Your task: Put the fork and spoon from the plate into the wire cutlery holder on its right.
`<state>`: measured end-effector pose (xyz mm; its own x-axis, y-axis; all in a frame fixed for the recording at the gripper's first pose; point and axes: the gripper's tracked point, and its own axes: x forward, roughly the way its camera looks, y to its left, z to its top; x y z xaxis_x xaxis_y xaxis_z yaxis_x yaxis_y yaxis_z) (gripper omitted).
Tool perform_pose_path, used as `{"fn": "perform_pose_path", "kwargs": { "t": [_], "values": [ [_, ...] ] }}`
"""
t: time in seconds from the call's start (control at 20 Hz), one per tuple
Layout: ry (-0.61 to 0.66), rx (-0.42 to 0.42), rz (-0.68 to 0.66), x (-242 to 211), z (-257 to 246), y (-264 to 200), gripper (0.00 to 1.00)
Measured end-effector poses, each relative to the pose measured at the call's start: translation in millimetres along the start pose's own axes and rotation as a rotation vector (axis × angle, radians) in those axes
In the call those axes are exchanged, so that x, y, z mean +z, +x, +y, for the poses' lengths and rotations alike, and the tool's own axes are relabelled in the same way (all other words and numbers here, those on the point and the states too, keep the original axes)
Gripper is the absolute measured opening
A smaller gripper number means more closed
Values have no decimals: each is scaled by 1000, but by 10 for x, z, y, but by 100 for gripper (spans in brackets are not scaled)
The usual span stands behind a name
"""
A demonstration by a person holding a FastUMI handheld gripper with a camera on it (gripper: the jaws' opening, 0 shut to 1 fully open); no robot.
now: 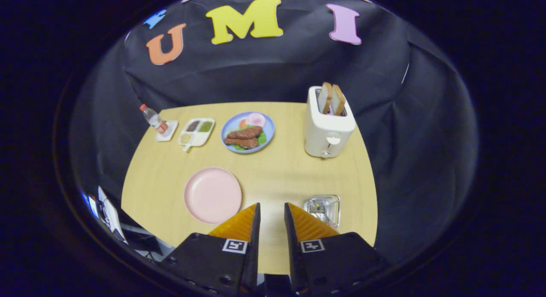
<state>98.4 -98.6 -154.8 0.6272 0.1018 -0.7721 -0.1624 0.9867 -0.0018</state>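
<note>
On a pale wooden table (273,173) in a cloth-walled booth, the pink plate (213,195) sits bare just ahead of the gripper (271,208), no fork or spoon visible on its smooth, matte face. To its right stands the wire cutlery holder (324,208), a small shiny basket of thin rods with rounded corners; something lies inside it, too small and glinting to tell whether it is the cutlery. By that look the task appears finished or nearly so. Fork and spoon would likely be light, stiff and slick, best pinched across the flat of the handle near its middle, where narrow metal is least apt to twist between the pads. The holder itself looks light enough to slide if knocked. The gripper hangs high above the near edge, its two fingers a little apart with nothing between them. Beyond lie a blue plate of food (248,132), a white divided tray (196,132), a small bottle (154,118) on a white coaster, and a glossy white toaster (327,126) with two slices of bread (332,98) standing up.
</note>
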Motion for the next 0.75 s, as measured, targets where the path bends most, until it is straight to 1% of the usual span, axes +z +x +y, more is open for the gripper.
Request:
{"fn": "perform_pose_path", "kwargs": {
  "t": [0.1,0.2,0.3,0.35,0.45,0.55,0.65,0.75],
  "values": [
    [2,0,-102,50,181,-201,35],
    [2,3,-215,128,372,-378,51],
    [-38,5,-332,191,579,-560,74],
    [-58,-12,-384,213,656,-658,85],
    [-65,-28,-477,255,819,-871,97],
    [-48,-39,-562,299,944,-1083,96],
    [-23,-69,-681,437,988,-1337,96],
    [14,-116,-795,538,992,-1648,96]
  ]
}}
